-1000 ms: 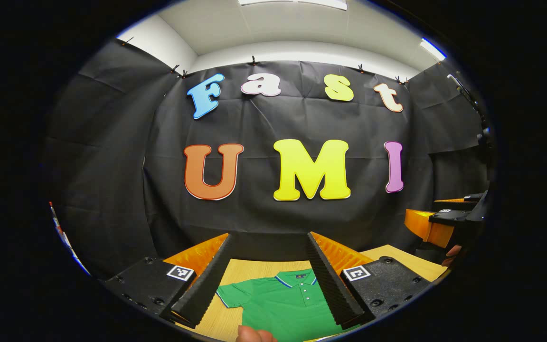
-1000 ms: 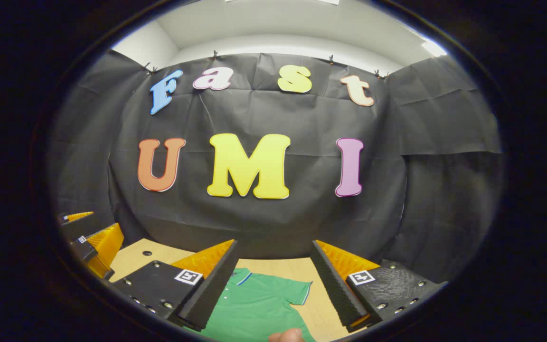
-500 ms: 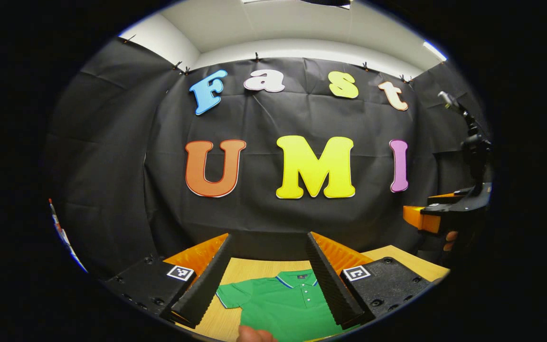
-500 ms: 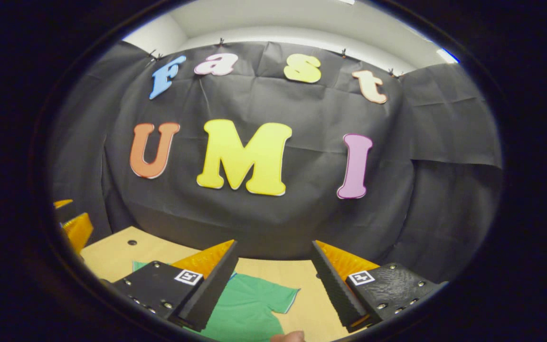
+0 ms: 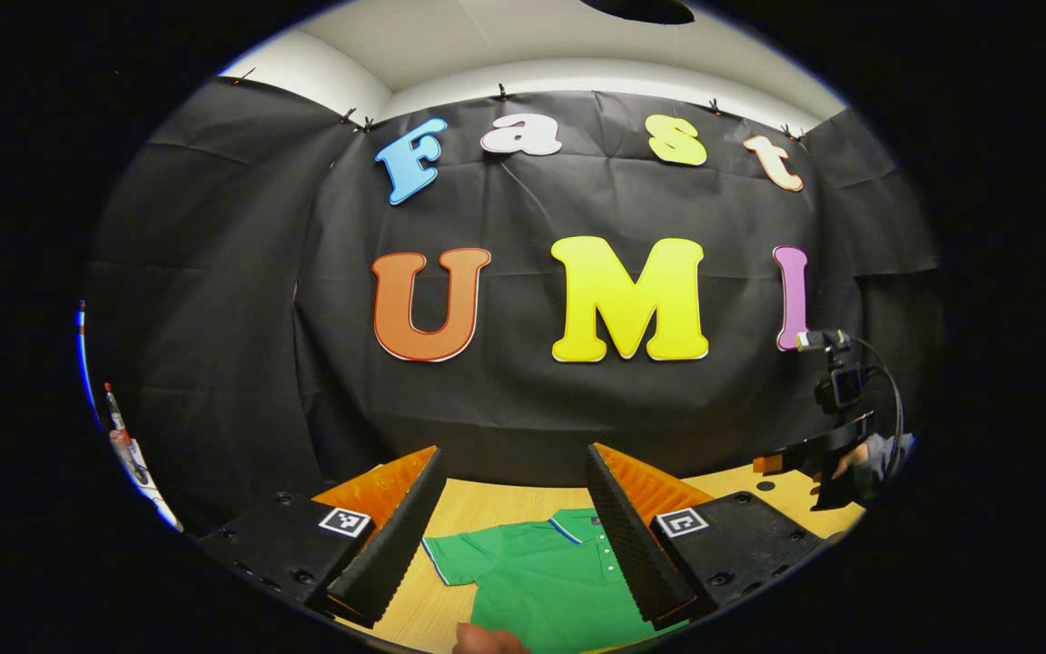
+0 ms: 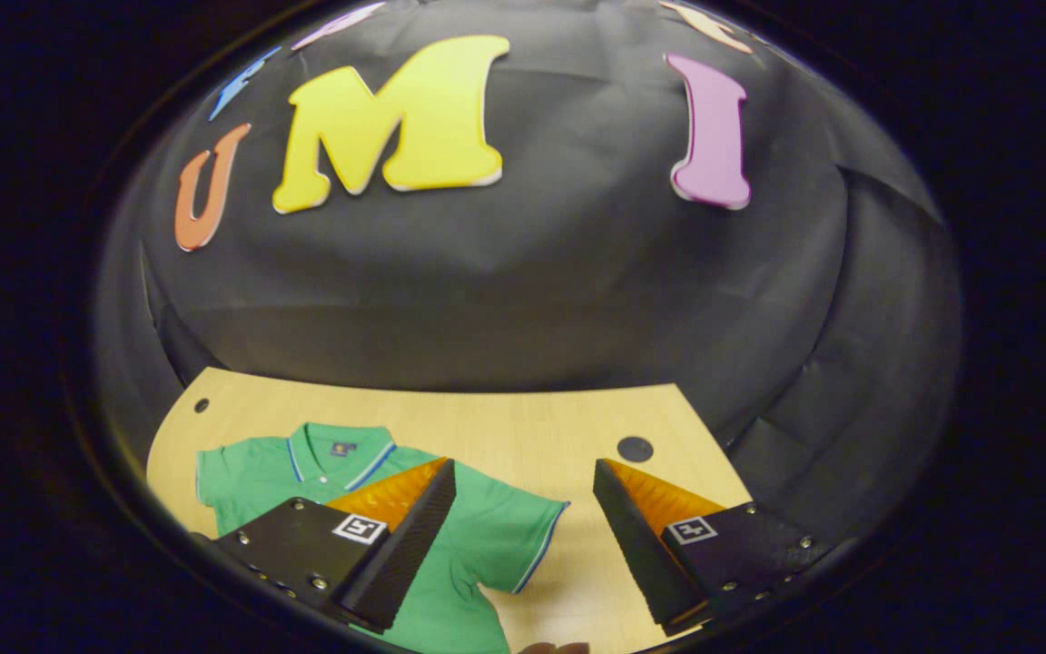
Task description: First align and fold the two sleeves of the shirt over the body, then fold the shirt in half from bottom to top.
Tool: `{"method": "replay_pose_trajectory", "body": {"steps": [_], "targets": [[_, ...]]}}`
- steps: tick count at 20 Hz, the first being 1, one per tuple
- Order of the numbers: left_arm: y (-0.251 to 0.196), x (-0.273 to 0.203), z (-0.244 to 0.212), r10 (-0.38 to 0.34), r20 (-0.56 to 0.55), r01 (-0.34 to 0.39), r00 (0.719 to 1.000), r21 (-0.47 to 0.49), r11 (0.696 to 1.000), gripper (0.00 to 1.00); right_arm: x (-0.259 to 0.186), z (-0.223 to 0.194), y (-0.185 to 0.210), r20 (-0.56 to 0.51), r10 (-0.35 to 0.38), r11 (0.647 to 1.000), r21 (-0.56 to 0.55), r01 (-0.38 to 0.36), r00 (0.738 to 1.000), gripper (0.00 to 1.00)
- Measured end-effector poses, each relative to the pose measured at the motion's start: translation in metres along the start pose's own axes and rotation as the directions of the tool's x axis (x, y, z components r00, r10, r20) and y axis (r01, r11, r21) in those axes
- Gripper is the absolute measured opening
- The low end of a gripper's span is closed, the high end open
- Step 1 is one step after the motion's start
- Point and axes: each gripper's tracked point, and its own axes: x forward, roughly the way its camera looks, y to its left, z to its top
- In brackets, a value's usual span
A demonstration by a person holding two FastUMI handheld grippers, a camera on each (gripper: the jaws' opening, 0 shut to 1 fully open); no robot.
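Note:
A green polo shirt [image 5: 537, 572] with a blue-striped collar lies flat on the wooden table [image 5: 487, 504], sleeves spread out. My left gripper [image 5: 514, 451] hovers open above the table's near side, framing the collar and one sleeve [image 5: 452, 556]. In the right gripper view the shirt [image 6: 323, 459] lies to the left, and its other sleeve [image 6: 509, 536] reaches into the gap of my right gripper [image 6: 524, 465], which is open and tilted down above it. Far right in the left gripper view, the right gripper [image 5: 804, 459] hangs low over the table, held by a hand [image 5: 854, 454].
Bare wood table [image 6: 523, 422] stretches past the shirt to the black cloth wall. A dark round hole [image 6: 635, 448] sits in the table near the right fingertip, and a smaller one [image 6: 202, 405] at the far left corner. A thumb [image 5: 487, 640] shows at the bottom edge.
My right gripper has tipped downward and moved forward over the table, so the shirt's sleeve now lies between its fingers. The left gripper has shifted only slightly.

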Motion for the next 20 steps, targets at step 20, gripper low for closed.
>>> {"method": "replay_pose_trajectory", "body": {"steps": [20], "targets": [[-0.011, 0.013, -0.029, 0.017, -0.098, -0.014, 0.995, 0.029, 0.999, 0.98, 0.115, -0.103, -0.018, -0.233, -0.056, 0.998, 0.021, 0.062, 0.971, 0.94]]}}
